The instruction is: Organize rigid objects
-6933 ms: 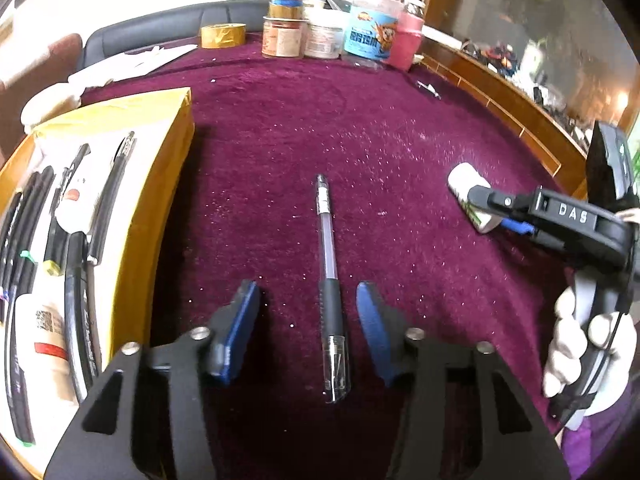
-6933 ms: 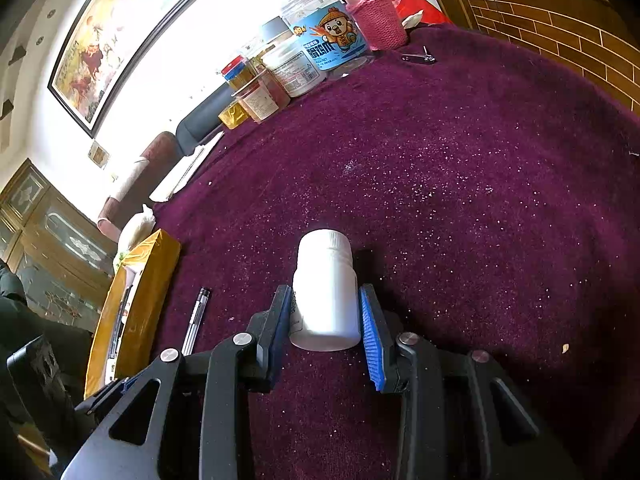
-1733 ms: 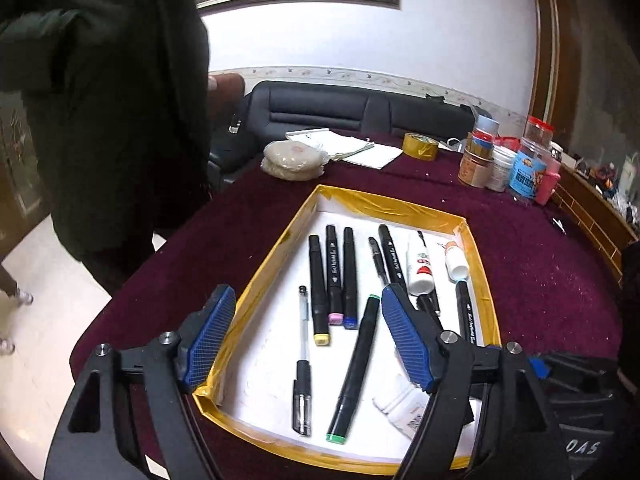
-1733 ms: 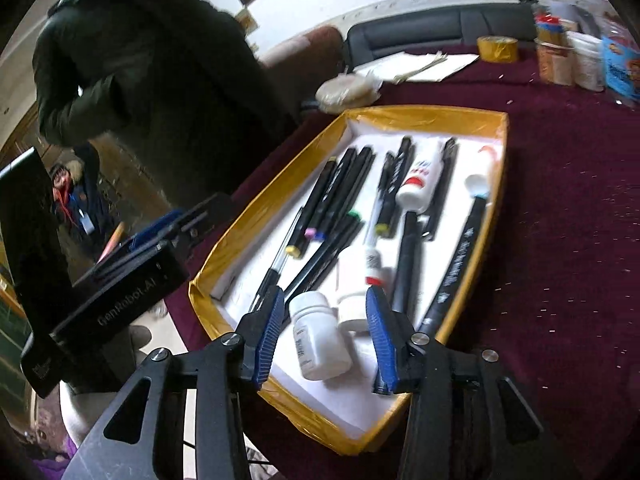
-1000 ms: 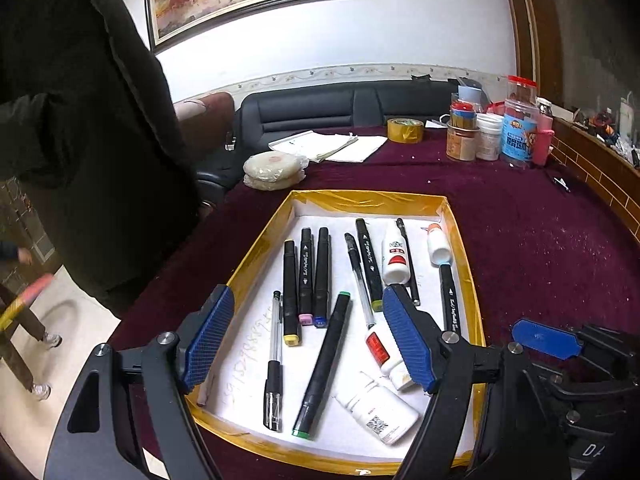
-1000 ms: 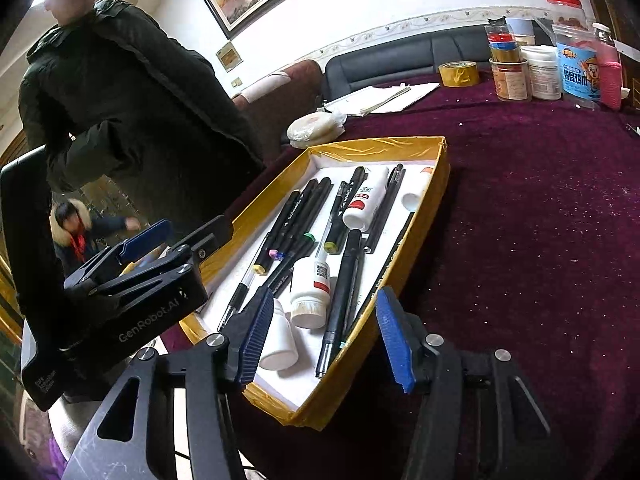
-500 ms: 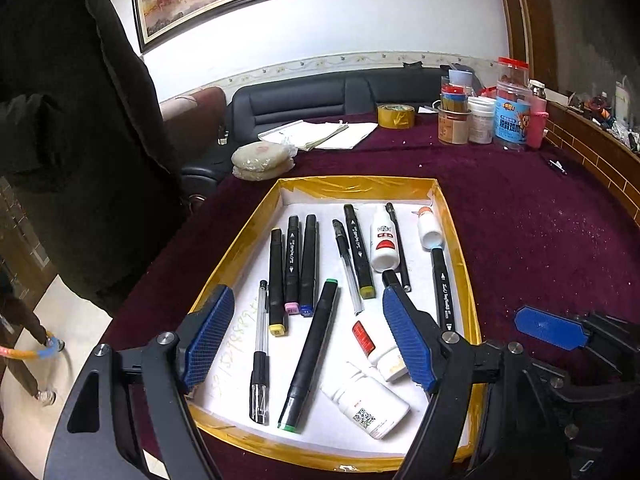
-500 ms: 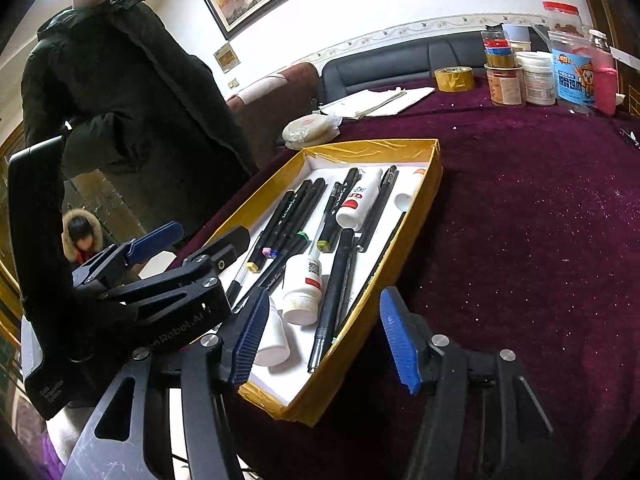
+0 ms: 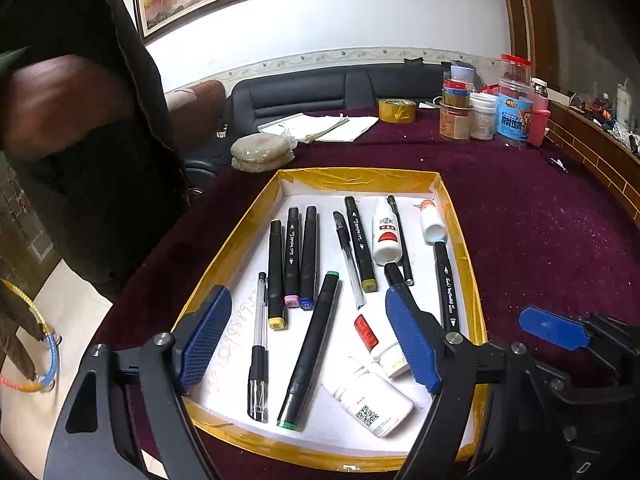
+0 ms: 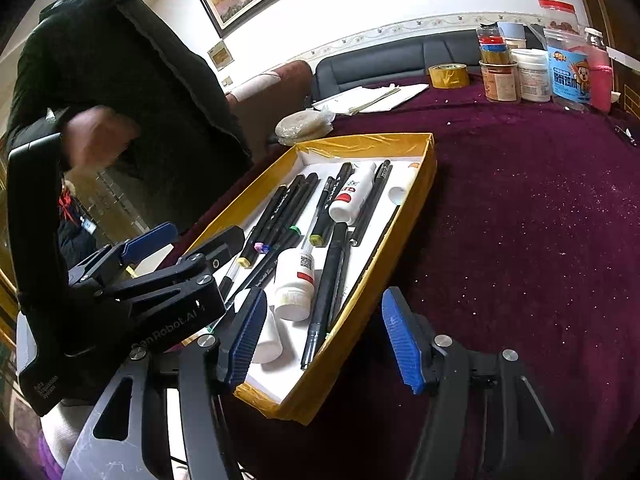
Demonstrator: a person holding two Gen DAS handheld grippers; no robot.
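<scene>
Markers, pens and small white bottles are lying together in the yellow-rimmed tray [image 9: 460, 240], which is filling the centre of the left wrist view and is resting on the purple-covered worktop [image 9: 540, 220]. A white pill bottle [image 9: 370, 398] is lying on its side at the lower right of the tray, just beside a green-tipped black marker [image 9: 312, 352] and a clear pen [image 9: 259, 344]. The left gripper [image 9: 308, 344] is being held over the near end of the tray with its fingers released and nothing gripped between them. In the right wrist view, the right gripper [image 10: 324, 340] is being held at the tray's near corner; its fingers have just been opening and are standing released, with the tray's rim seen between them, untouched. Jars [image 9: 512, 108] and a roll of tape [image 9: 397, 110] are standing at the upper right. A person in a dark coat [image 10: 120, 100] is standing at the upper left.
</scene>
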